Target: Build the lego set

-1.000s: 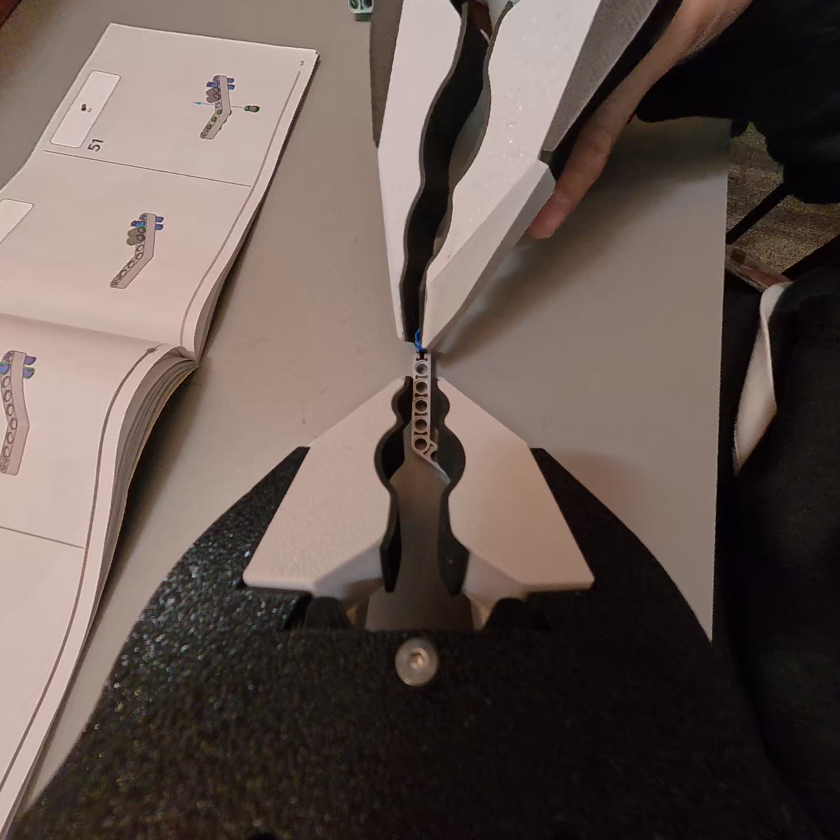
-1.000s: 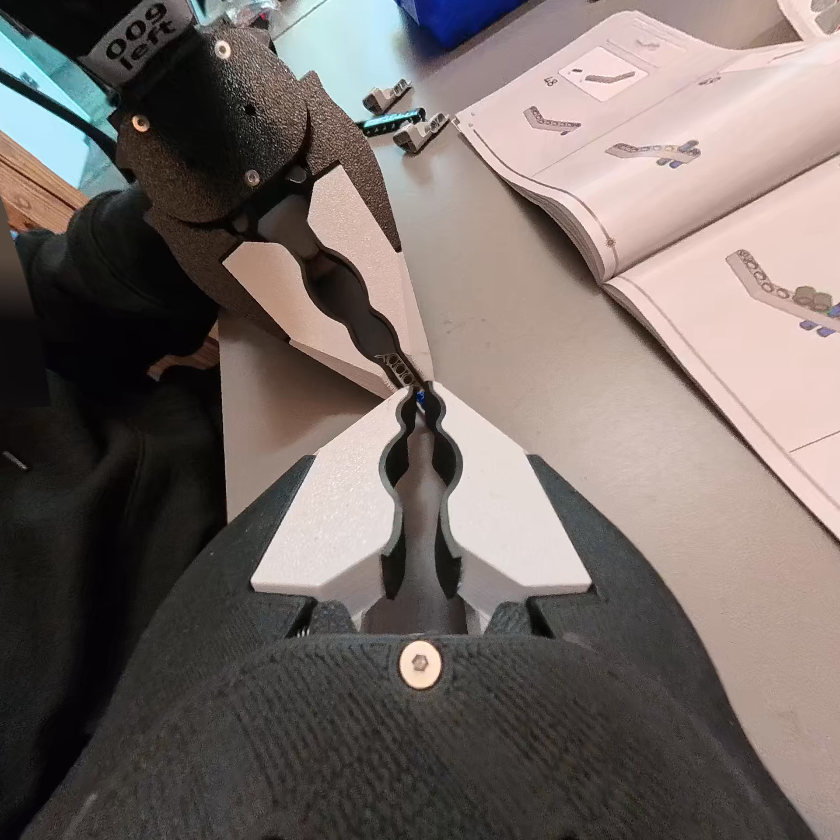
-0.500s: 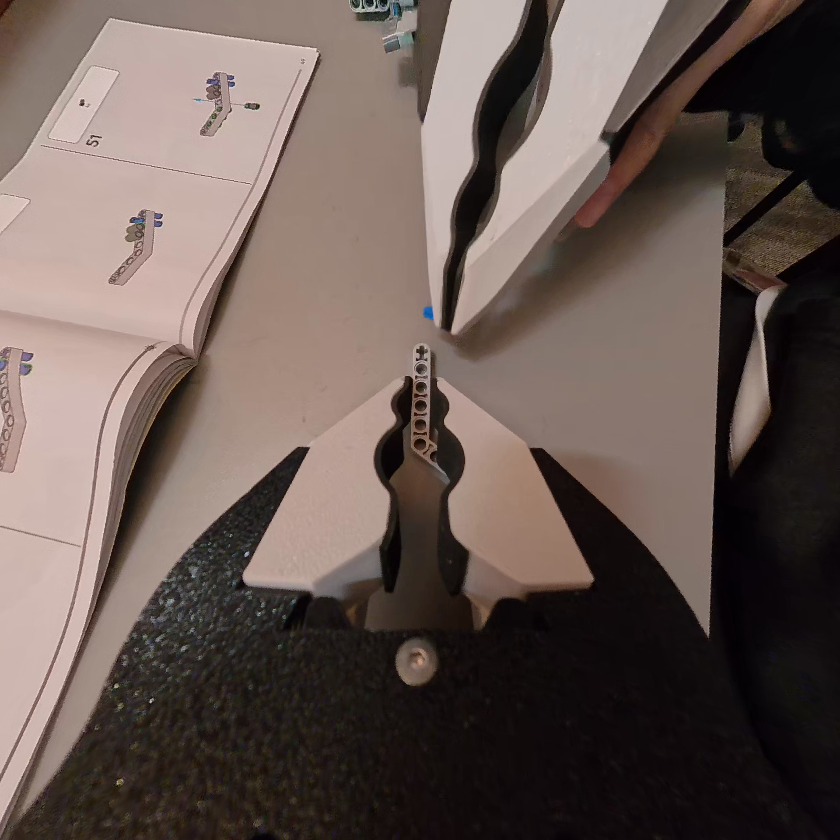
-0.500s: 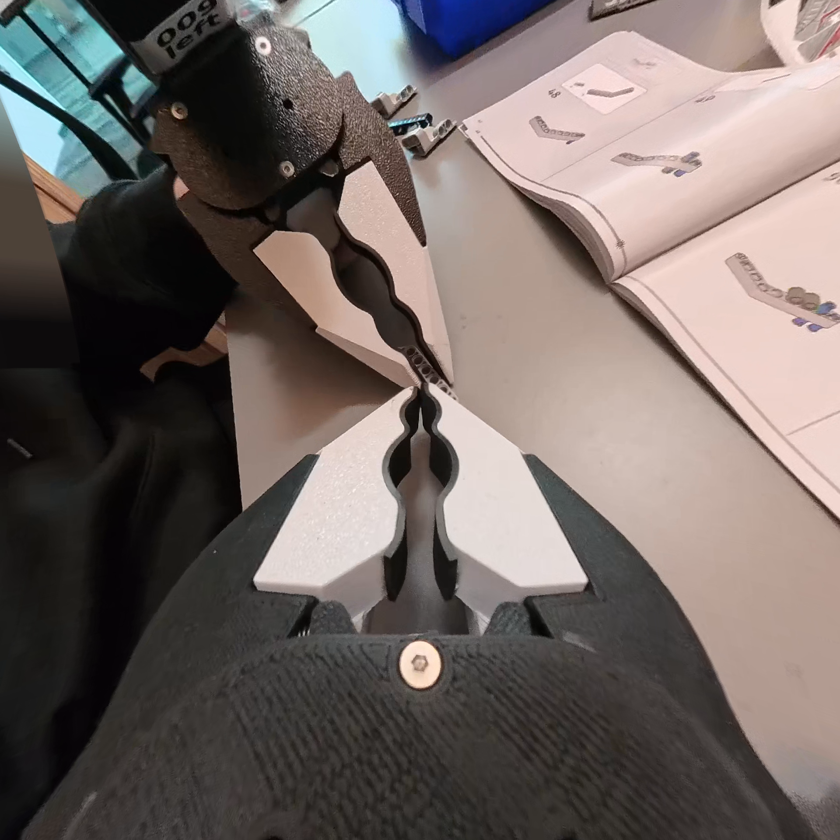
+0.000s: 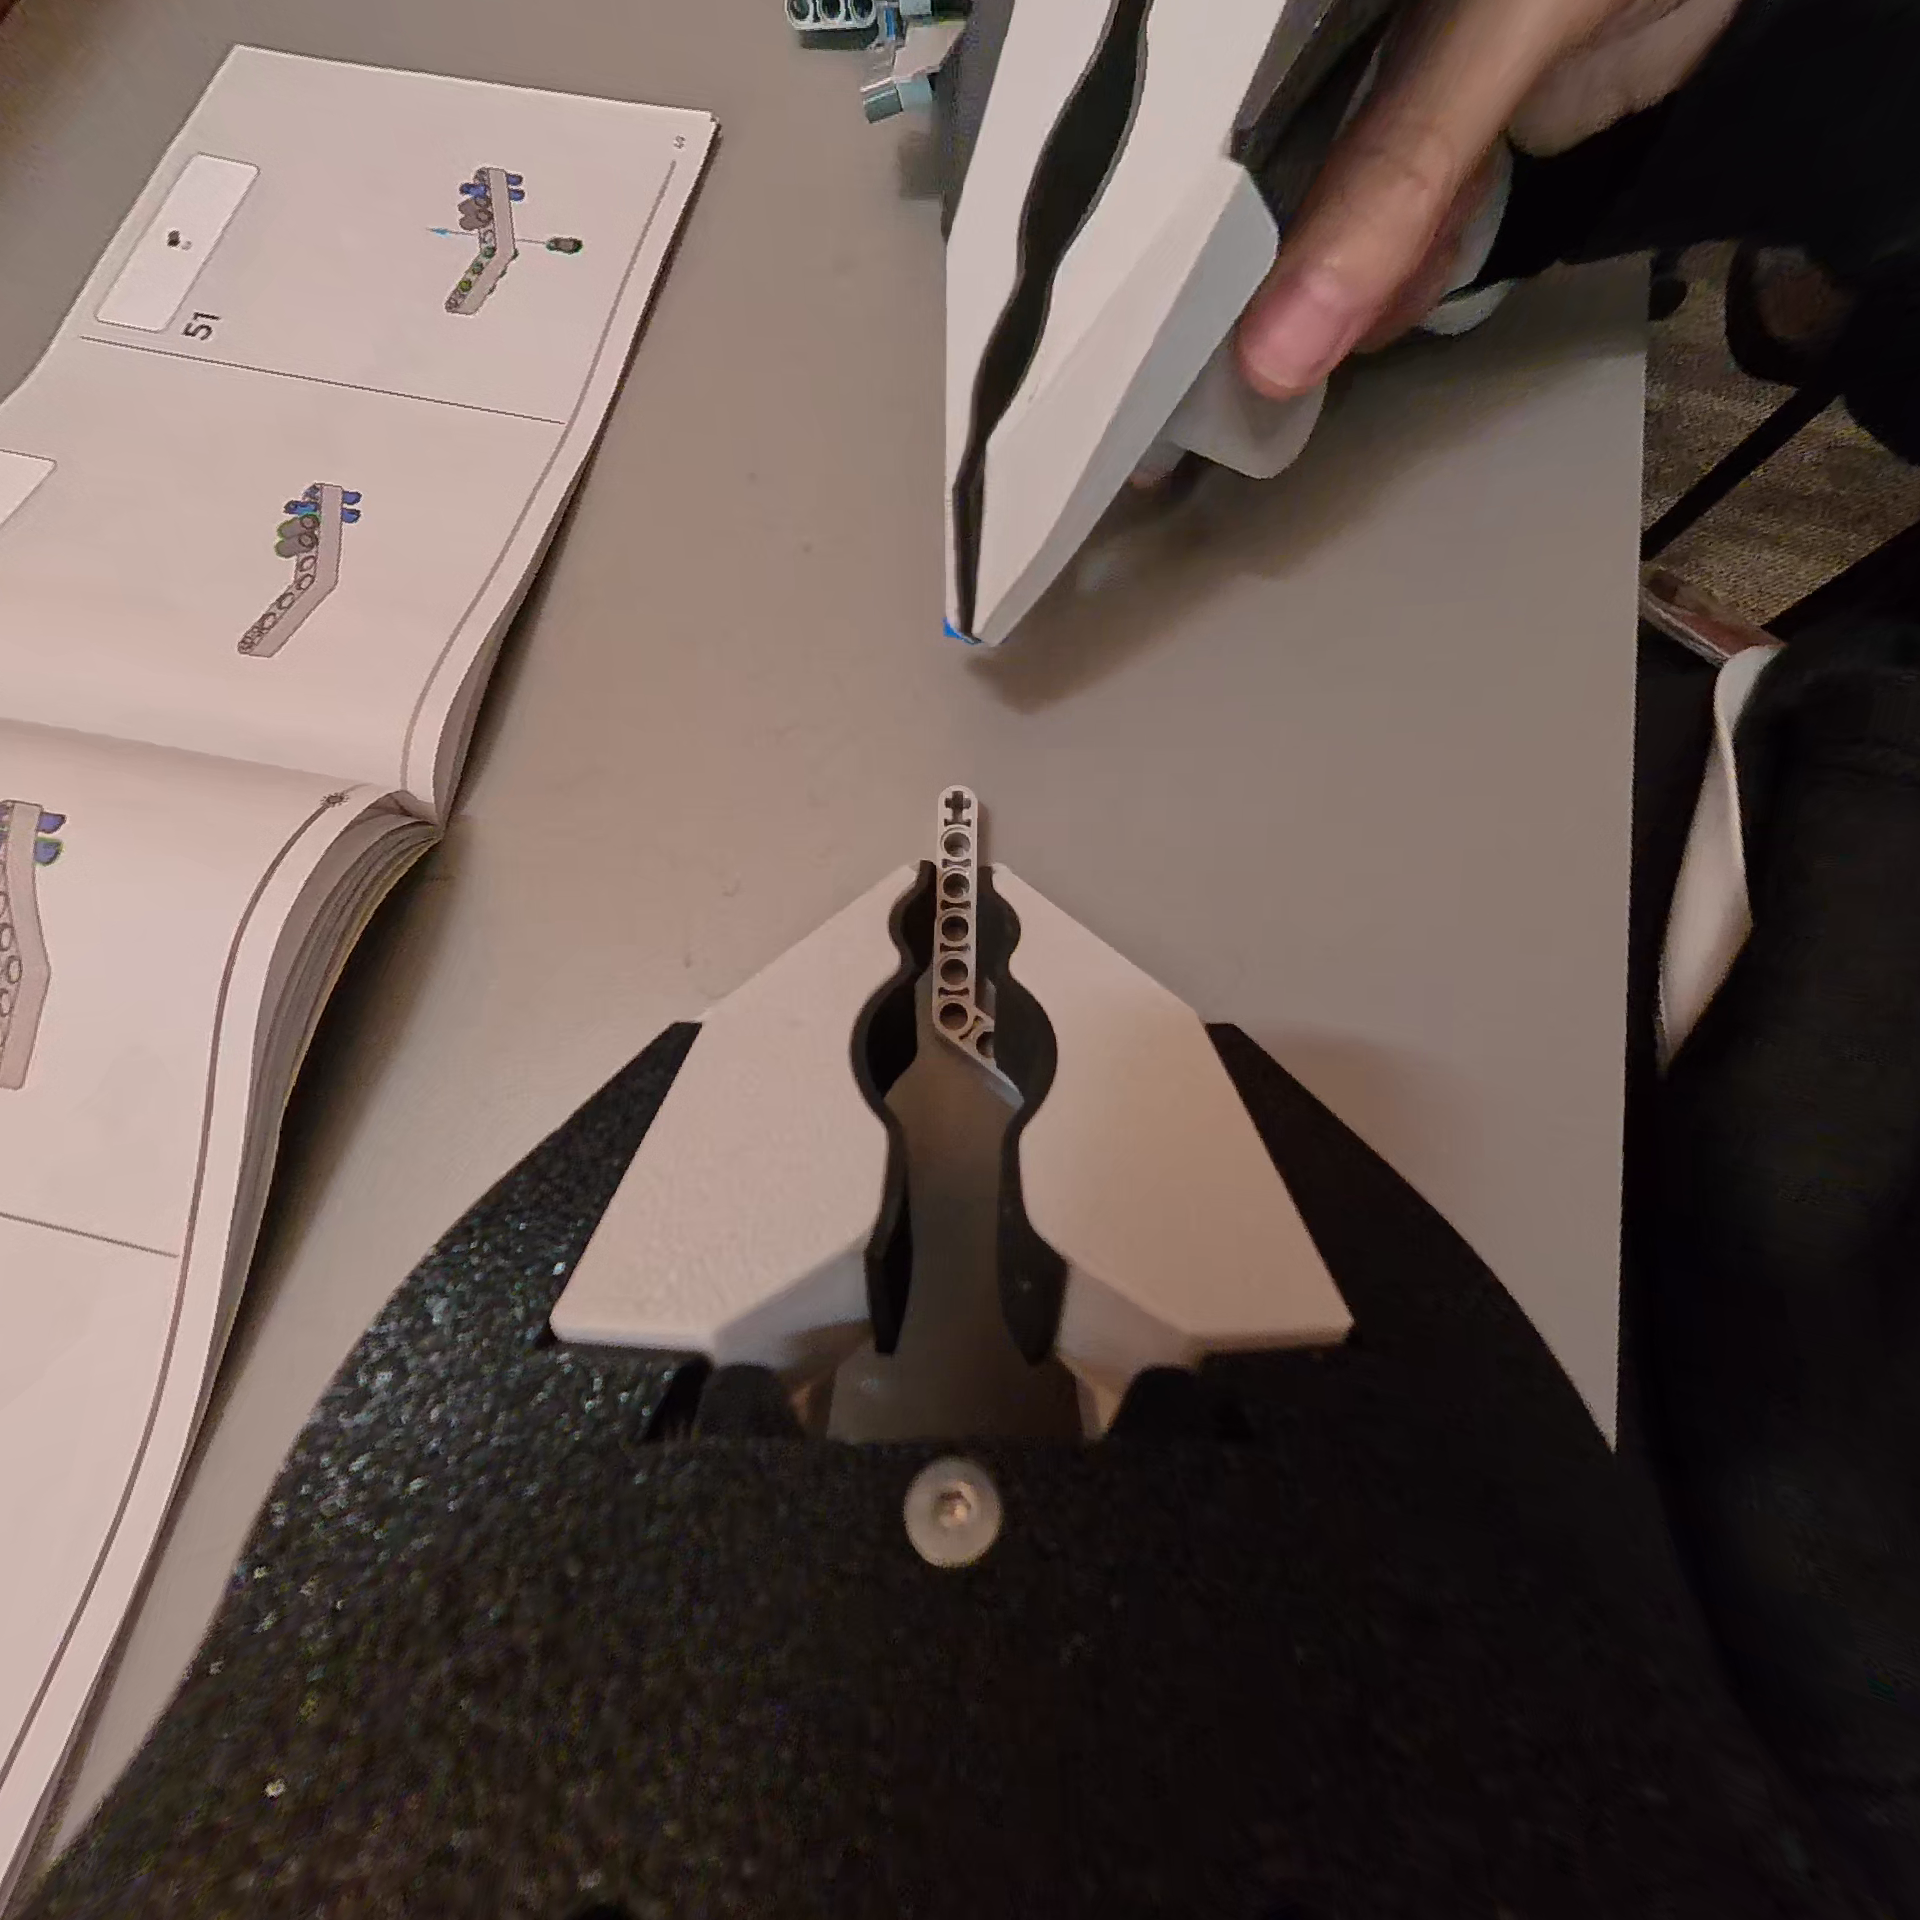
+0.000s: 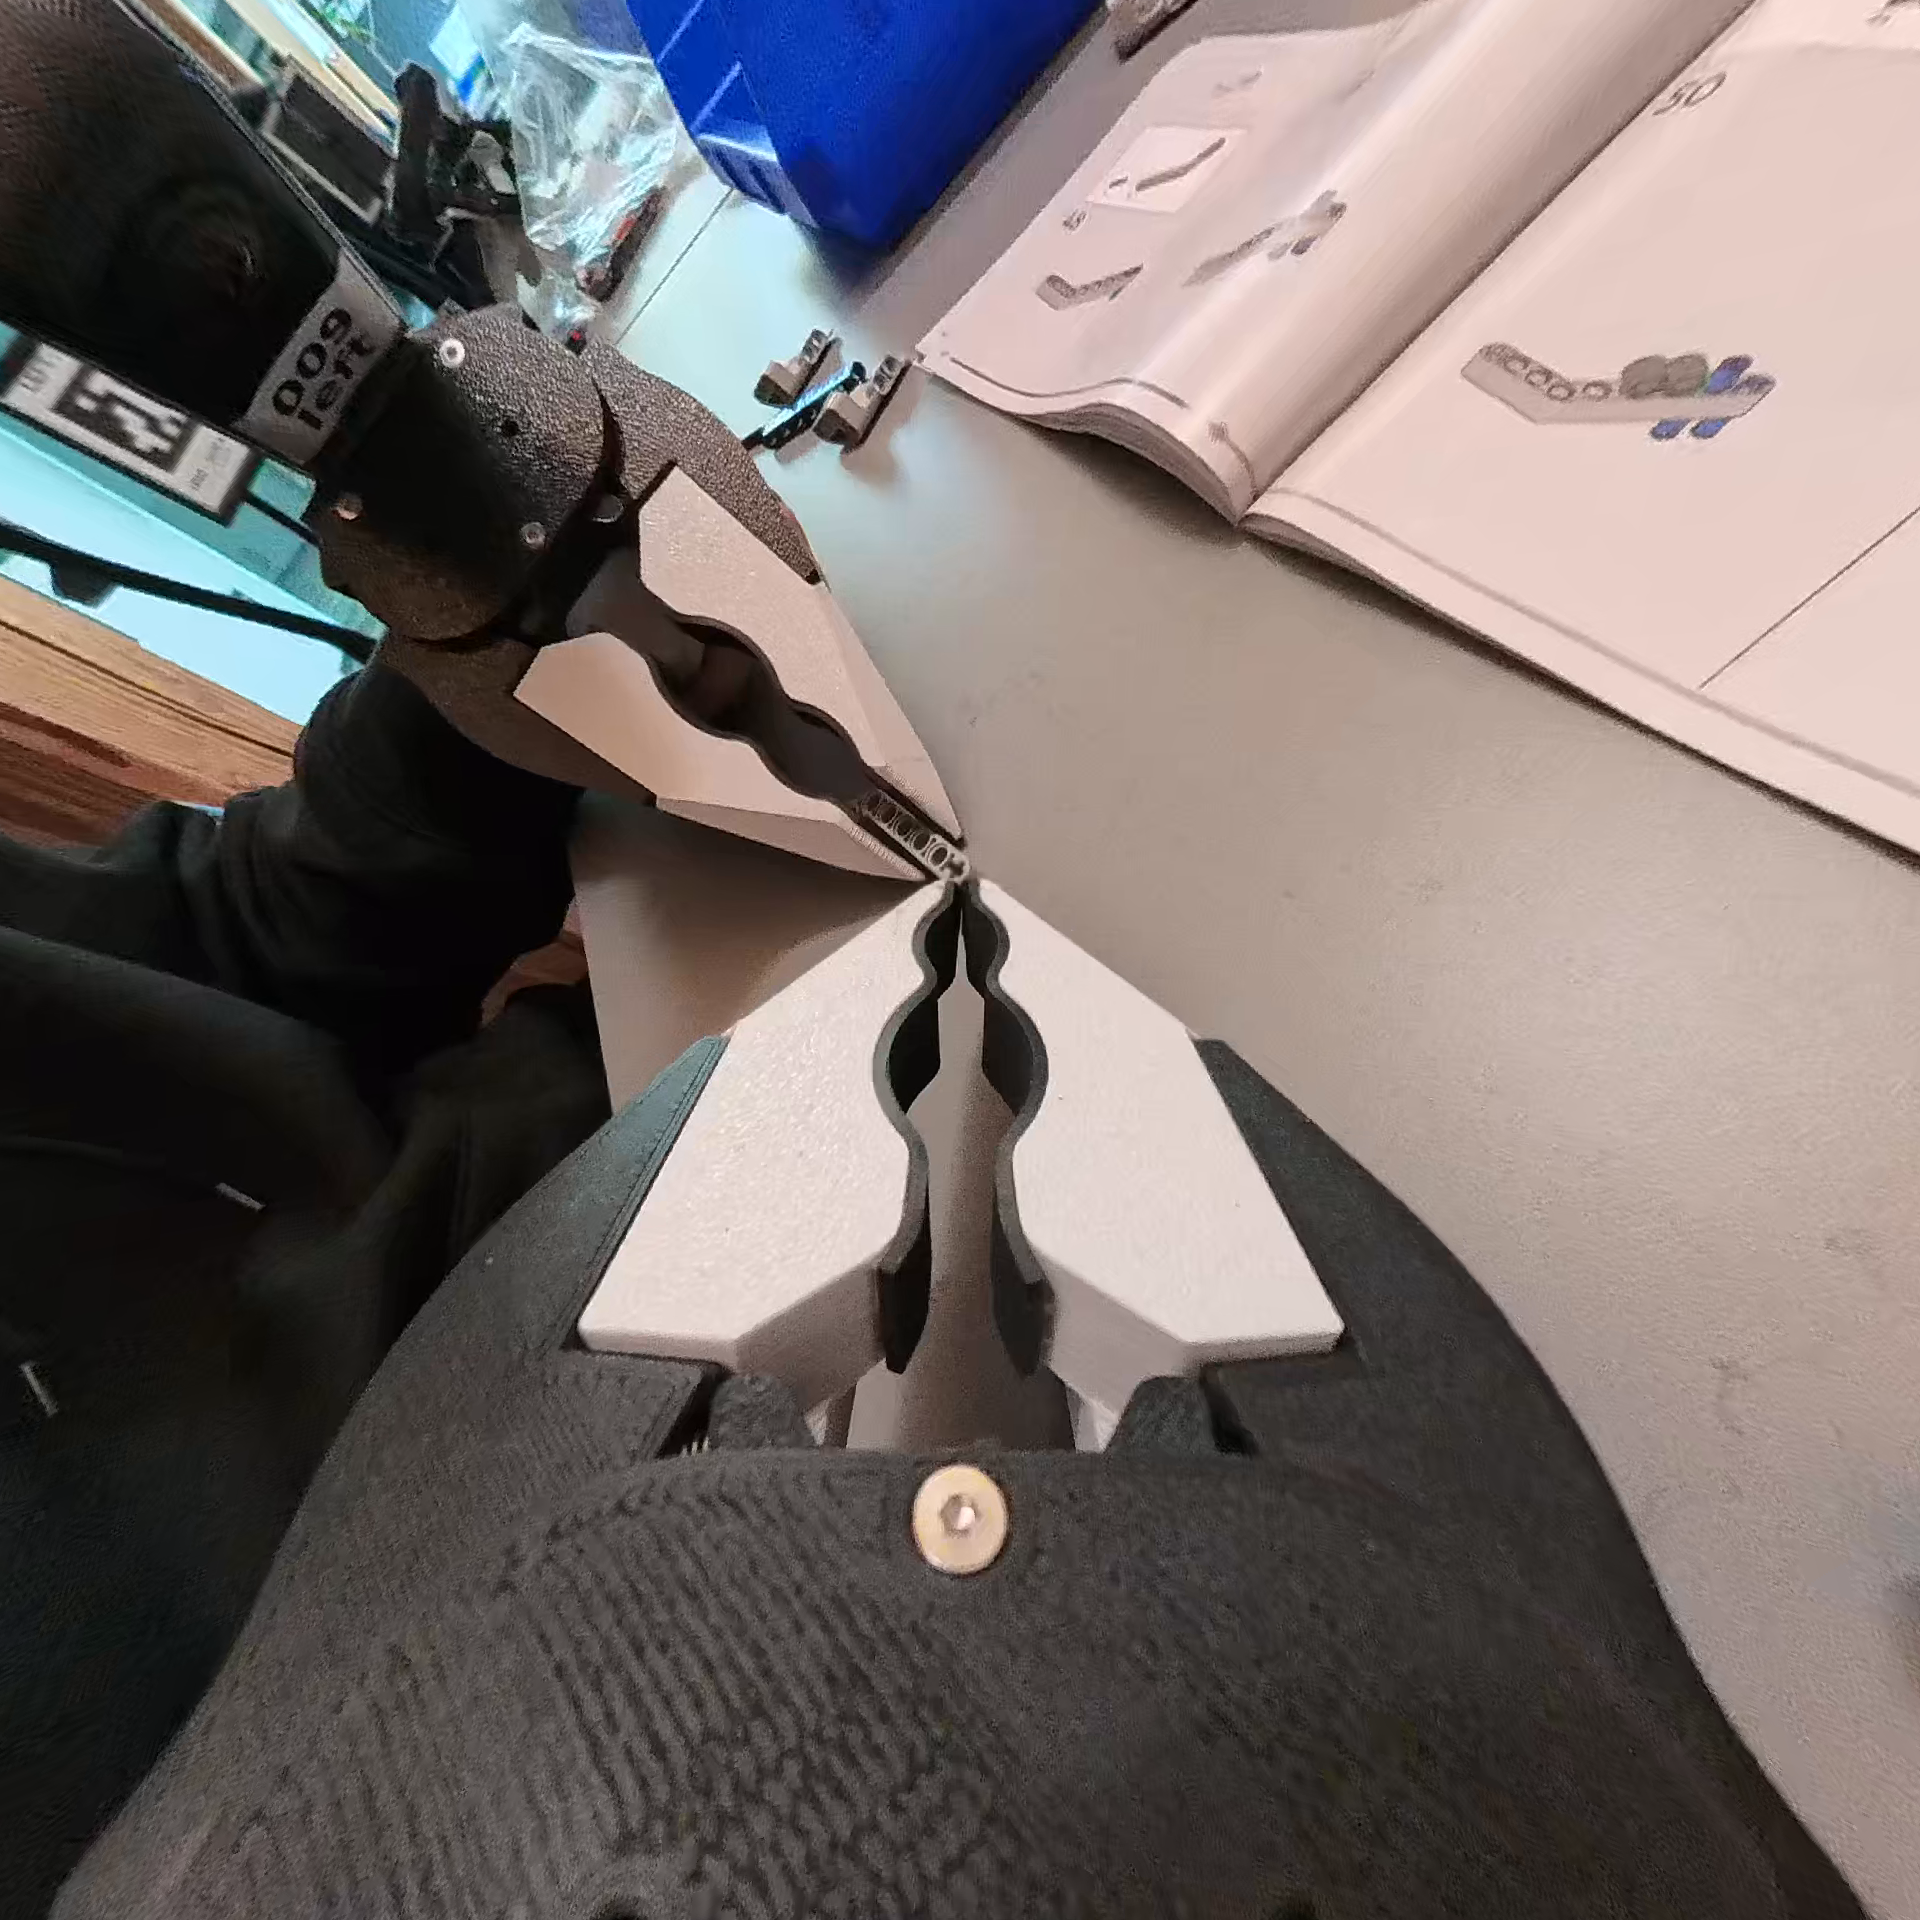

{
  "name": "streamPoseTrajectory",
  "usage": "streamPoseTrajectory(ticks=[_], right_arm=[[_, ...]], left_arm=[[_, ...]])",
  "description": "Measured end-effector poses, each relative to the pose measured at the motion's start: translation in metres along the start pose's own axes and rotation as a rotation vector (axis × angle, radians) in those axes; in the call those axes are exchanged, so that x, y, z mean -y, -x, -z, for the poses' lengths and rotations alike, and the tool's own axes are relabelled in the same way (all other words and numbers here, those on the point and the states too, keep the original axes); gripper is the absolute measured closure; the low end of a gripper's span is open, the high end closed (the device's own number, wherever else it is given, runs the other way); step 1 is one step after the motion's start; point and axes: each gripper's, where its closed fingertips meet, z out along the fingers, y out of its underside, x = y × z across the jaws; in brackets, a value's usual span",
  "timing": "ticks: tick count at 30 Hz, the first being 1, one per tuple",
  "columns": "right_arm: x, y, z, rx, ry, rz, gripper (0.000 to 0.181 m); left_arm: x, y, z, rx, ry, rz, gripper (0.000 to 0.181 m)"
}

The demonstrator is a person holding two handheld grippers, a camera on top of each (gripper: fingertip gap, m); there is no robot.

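A grey matte table [image 5: 1299,831] is filling most of both views, its near edge running down at three o'clock in the left wrist view. An open white paper instruction booklet [image 5: 260,520] with printed build diagrams is lying flat on it, occupying nine to eleven o'clock in the left wrist view and one to two o'clock in the right wrist view [image 6: 1507,364]. A blue plastic bin [image 6: 862,104] is sitting at twelve o'clock in the right wrist view, blurred.

The left gripper [image 5: 956,868], white-fingered on a black speckled body, is clenching a light grey bent lego beam with a row of round holes [image 5: 957,914]; the beam's cross-holed end is poking out past the fingertips toward twelve o'clock, raised over the table.

The right gripper [image 5: 971,634], steadied by a person's hand [image 5: 1382,208] at one o'clock, is pinching a small blue lego pin [image 5: 954,630], of which only a sliver is showing at the tips. It is hovering near the beam's free end, apart from it.

A few small grey and black loose lego pieces [image 6: 831,400] are lying at eleven o'clock in the right wrist view, just beside the booklet's far corner.
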Motion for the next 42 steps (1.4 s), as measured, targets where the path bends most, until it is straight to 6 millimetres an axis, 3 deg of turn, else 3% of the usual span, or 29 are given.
streamPoseTrajectory(ticks=[6,11,18,23,26,27,30,33,36,42], right_arm=[[-0.006,-0.003,0.002,-0.046,0.033,0.046,0.174],[-0.01,-0.002,0.005,-0.071,0.059,0.144,0.158],[-0.016,-0.006,0.007,-0.137,0.105,0.249,0.159],[-0.011,0.007,0.009,-0.071,0.07,0.336,0.165],[0.001,0.014,0.013,0.0,-0.013,0.265,0.173],[0.01,0.02,0.016,0.054,-0.079,0.219,0.181],[0.03,0.025,0.025,0.174,-0.229,0.06,0.181],[0.03,0.013,0.027,0.153,-0.241,-0.02,0.181],[0.029,0.013,0.029,0.136,-0.238,-0.001,0.181],[0.042,0.041,0.03,0.38,-0.332,-0.167,0.181]], left_arm=[[0.0,0.0,0.0,0.003,0.0,-0.003,0.176],[0.0,0.0,0.0,0.004,0.0,-0.005,0.176],[0.0,0.0,0.0,0.007,0.0,-0.008,0.176],[0.0,-0.003,0.001,0.003,-0.002,-0.036,0.176],[0.009,-0.004,0.006,0.003,-0.067,-0.049,0.171],[0.017,-0.003,0.011,0.009,-0.119,-0.049,0.169],[0.04,-0.002,0.025,0.043,-0.246,-0.061,0.16],[0.039,-0.003,0.024,0.087,-0.214,-0.132,0.158],[0.032,-0.002,0.016,0.13,-0.144,-0.191,0.157],[0.072,-0.01,0.032,0.232,-0.323,-0.261,0.158]])
